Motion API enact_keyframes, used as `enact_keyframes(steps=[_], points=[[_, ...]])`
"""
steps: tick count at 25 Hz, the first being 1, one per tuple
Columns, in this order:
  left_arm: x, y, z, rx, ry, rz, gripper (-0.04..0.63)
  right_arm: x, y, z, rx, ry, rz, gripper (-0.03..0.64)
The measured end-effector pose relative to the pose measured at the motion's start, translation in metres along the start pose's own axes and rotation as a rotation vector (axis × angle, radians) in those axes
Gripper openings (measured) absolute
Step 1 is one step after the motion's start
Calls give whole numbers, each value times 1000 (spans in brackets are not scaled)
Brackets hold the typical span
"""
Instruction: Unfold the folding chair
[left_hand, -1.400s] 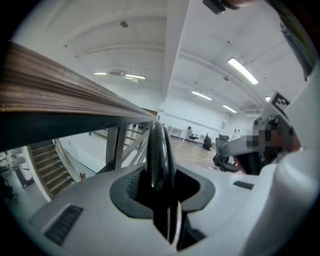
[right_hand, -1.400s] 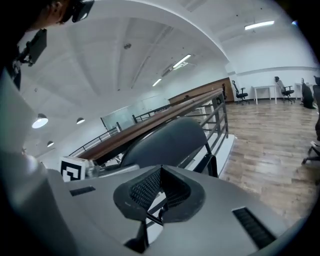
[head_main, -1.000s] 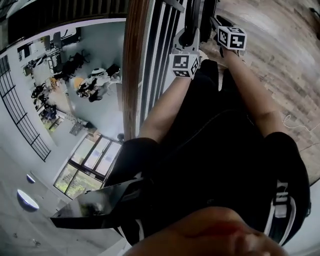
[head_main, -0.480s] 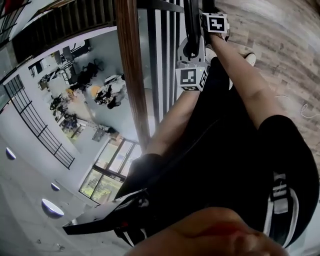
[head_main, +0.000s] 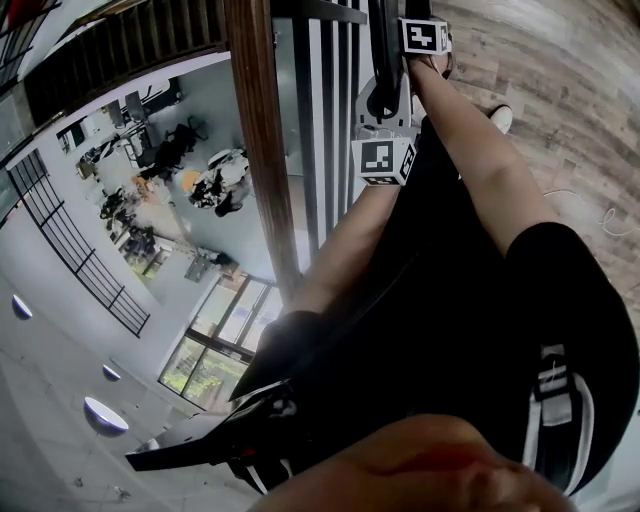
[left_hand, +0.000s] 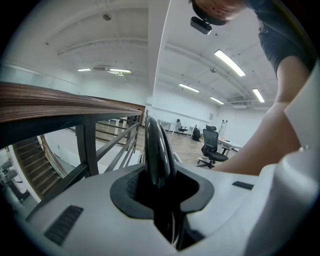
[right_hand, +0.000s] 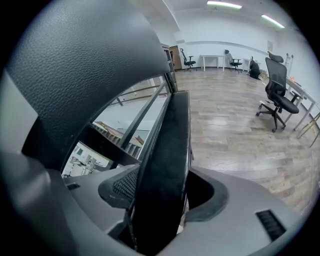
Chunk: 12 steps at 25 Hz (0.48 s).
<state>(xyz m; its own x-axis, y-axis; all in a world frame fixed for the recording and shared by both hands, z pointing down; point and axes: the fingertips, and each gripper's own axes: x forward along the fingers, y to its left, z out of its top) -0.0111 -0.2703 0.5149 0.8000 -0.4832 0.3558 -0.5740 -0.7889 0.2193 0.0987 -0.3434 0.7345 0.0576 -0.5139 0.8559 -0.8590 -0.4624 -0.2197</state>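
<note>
The folded chair (head_main: 386, 35) is black and stands upright against the railing at the top of the head view. My left gripper (left_hand: 160, 186) is shut on a thin, glossy, rounded edge of the chair (left_hand: 156, 150); its marker cube (head_main: 381, 160) shows in the head view. The right gripper (right_hand: 161, 200) is lower down, beyond its cube (head_main: 424, 35). Its jaws are opening, and a flat black panel of the chair (right_hand: 167, 150) stands between them with a dark gap on the right side. A padded black part (right_hand: 85, 65) fills the upper left of the right gripper view.
A wooden handrail (head_main: 262, 150) with black bars (head_main: 325, 120) runs right beside the chair, with a drop to a lower floor behind it. Wood flooring (head_main: 560, 80) lies to the right, by the person's shoe (head_main: 500, 118). Office chairs (right_hand: 277, 95) stand farther off.
The right gripper's cube has slid toward the top of the head view, further down along the chair. The left gripper holds much the same place on the chair.
</note>
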Motion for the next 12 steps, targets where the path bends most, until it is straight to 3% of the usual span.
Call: enact_keyframes(steps=[2,5,8,12], points=[[0,0,1,5,-2,-2,77,1,9,-4,43,23,57,214],[-1,-2,0,19,-4,-5,78,0,19,-17,119,67,145,195],[-2,-4,-2,26,-6,-5,77,-5,9,-22,134,76,164,190],[4,4,-1,22,-11,-14,78,-10,-29,-6,112,10,125,189]])
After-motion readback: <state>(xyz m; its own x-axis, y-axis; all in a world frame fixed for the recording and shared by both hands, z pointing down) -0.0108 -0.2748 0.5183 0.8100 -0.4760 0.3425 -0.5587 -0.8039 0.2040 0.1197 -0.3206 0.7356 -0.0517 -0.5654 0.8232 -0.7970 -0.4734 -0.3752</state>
